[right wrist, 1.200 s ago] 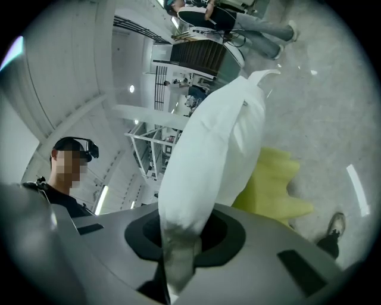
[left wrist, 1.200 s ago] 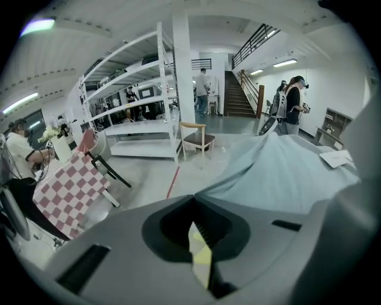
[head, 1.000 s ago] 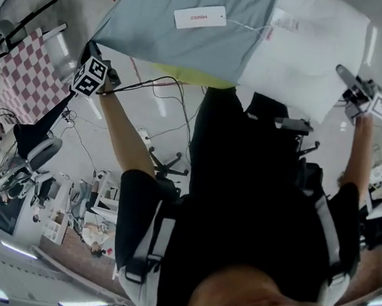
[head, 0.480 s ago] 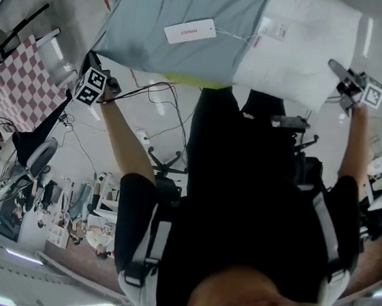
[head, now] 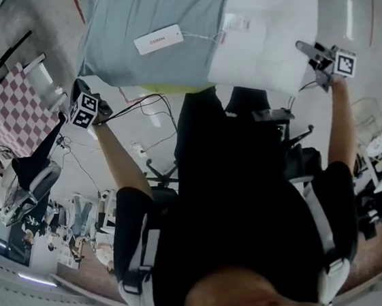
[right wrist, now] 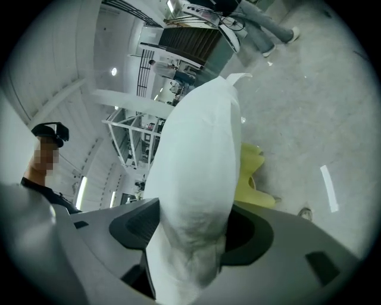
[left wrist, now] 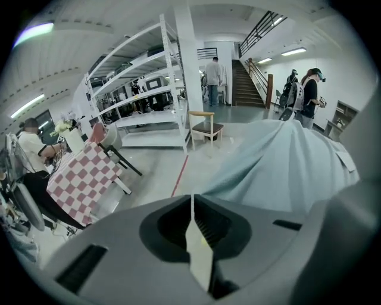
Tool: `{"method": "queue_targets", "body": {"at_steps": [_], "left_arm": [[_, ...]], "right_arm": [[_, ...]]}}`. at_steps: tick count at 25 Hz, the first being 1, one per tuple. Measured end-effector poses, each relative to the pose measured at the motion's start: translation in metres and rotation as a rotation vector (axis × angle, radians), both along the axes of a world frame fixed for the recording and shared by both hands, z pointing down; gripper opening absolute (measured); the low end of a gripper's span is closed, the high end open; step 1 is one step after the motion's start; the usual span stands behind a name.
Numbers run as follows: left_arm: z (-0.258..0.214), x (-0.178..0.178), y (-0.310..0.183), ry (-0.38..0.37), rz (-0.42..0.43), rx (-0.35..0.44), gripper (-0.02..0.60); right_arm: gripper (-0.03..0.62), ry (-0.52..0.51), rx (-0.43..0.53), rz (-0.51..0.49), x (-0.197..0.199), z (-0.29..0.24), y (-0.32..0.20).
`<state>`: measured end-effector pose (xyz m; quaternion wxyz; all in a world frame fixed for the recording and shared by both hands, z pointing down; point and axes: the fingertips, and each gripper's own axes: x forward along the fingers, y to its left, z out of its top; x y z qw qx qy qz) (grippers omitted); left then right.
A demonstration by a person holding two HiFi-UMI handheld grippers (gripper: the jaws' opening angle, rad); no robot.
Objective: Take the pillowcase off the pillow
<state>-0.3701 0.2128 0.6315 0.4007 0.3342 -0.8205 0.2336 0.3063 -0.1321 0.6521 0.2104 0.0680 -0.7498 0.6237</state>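
Your left gripper (head: pixel 80 88) pinches the pillowcase (head: pixel 150 28) corner (jaws just easing). Your right gripper (head: pixel 312 60), jaws just widened, loosely straddles the pillow (head: pixel 264 47) end. The pillow's length runs between them.

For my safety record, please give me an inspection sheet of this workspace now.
Surface: no table seen; bare grey floor.
Job's things: grey-blue pillowcase covers part of the white pillow; a tag lies on it.
Clutter: checked cloth, wooden chair.
Grippers: left gripper nearly shut on the pillowcase edge, just opening slightly; right gripper jaws apart, just opened, pillow between them.
Cables: black cable by the left gripper.
Surroundings: shelving, staircase, people standing.
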Motion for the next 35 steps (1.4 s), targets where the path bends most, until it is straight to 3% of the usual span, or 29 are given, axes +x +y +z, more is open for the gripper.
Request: {"method": "queue_targets", "body": {"at_steps": [4,6,9,10,14,18,21,24,26,32,35], "left_arm": [[-0.029,-0.001,0.022,-0.036,-0.052,0.035,0.012],[-0.058,0.003,0.014,-0.079,-0.037,0.063,0.013],[-0.107,0.02,-0.024,-0.141,0.075,0.101,0.012],[-0.12,0.03,-0.043,-0.156,0.137,0.104,0.012],[-0.155,0.078,-0.128,-0.178,0.389,0.118,0.013],[-0.161,0.132,-0.212,-0.13,0.57,0.165,0.013],[-0.148,0.168,-0.265,-0.141,0.713,0.09,0.031],[-0.127,0.197,-0.314,-0.164,0.845,0.008,0.057],[-0.113,0.211,-0.34,-0.155,0.903,-0.018,0.06],[-0.081,0.204,-0.37,-0.068,0.912,-0.108,0.106],[-0.068,0.19,-0.364,-0.005,0.889,-0.173,0.132]], "right_arm": [[0.322,0.089,0.013,0.019,0.009,0.015,-0.004],[0.338,0.116,-0.029,0.054,0.011,0.013,-0.003],[0.351,0.177,-0.158,0.141,0.013,0.0,0.006],[0.351,0.213,-0.142,0.13,0.014,-0.004,0.006],[0.353,0.427,0.258,-0.132,0.023,-0.024,-0.018],[0.357,0.57,0.474,-0.227,0.017,-0.044,-0.037],[0.361,0.611,0.605,-0.258,-0.01,-0.068,-0.057],[0.376,0.59,0.599,-0.237,-0.051,-0.088,-0.07],[0.382,0.635,0.596,-0.242,-0.057,-0.072,-0.077],[0.39,0.786,0.585,-0.203,-0.057,-0.044,-0.106],[0.39,0.829,0.535,-0.263,-0.07,-0.028,-0.097]]}}
